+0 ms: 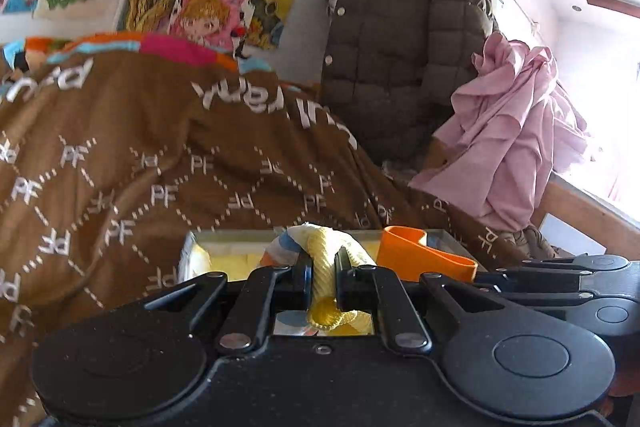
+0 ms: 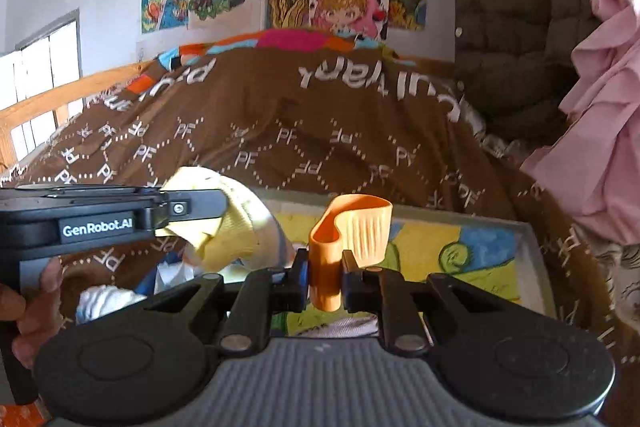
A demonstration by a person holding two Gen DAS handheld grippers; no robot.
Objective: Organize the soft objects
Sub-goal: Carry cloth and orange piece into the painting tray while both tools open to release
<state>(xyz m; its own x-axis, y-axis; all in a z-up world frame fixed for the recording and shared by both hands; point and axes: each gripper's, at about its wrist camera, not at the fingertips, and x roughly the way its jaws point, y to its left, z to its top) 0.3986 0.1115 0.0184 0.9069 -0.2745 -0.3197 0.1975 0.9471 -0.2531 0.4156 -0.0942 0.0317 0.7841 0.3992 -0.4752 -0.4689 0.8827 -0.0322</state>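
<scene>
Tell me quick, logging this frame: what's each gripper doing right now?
Left gripper: shut on the yellow sock.
Right gripper: shut on the orange clip.

The left gripper (image 1: 323, 277) points forward and level, its two black fingers drawn close together and pinching a yellow knit sock (image 1: 326, 267) between the pads. The right gripper (image 2: 325, 277) sits just beside it on the right, likewise level, jaws narrowed onto an orange clip (image 2: 340, 239) held upright. In the right wrist view a hand (image 2: 24, 311) wraps the left gripper's handle, fingers curled around it
</scene>
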